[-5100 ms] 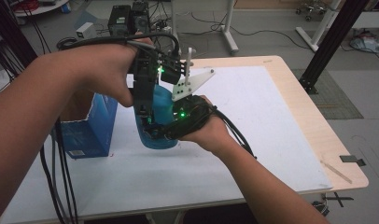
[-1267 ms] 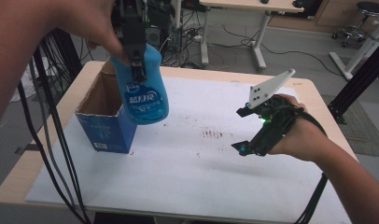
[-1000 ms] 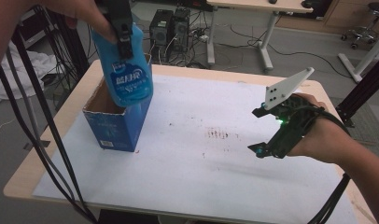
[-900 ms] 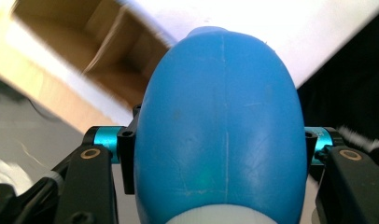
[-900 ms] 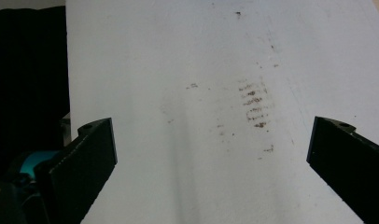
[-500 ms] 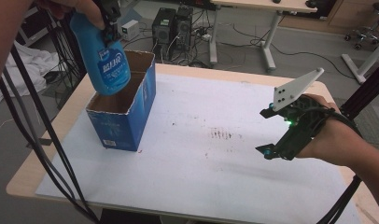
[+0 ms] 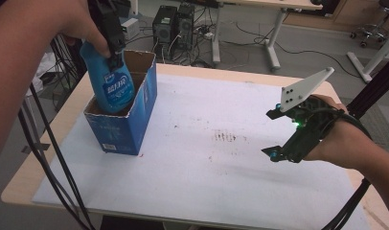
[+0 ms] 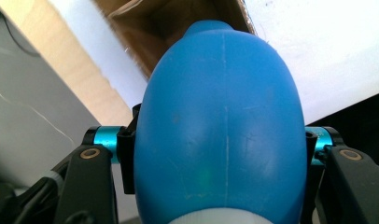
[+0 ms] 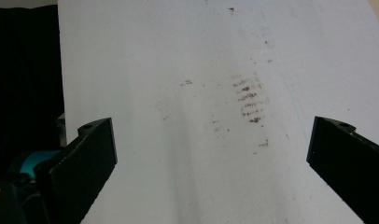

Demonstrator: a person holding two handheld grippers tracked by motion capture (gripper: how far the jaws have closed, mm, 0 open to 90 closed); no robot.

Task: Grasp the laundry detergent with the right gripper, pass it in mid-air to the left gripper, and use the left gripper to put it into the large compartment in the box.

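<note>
Left tongs (image 7: pixel 117 56) clamped the blue bottle (image 7: pixel 111 86) half inside the box (image 7: pixel 130 127) for packing; right tongs (image 7: pixel 275 134) gaped idle beside it.

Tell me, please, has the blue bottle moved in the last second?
Yes. The blue bottle, gripped by the left gripper, has come down into the open cardboard box, its base now below the rim.

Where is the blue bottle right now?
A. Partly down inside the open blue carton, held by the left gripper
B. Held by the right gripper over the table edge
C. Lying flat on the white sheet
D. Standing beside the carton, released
A: the blue bottle sits with its lower end inside the open carton, and the left gripper is clamped on its sides.
</note>
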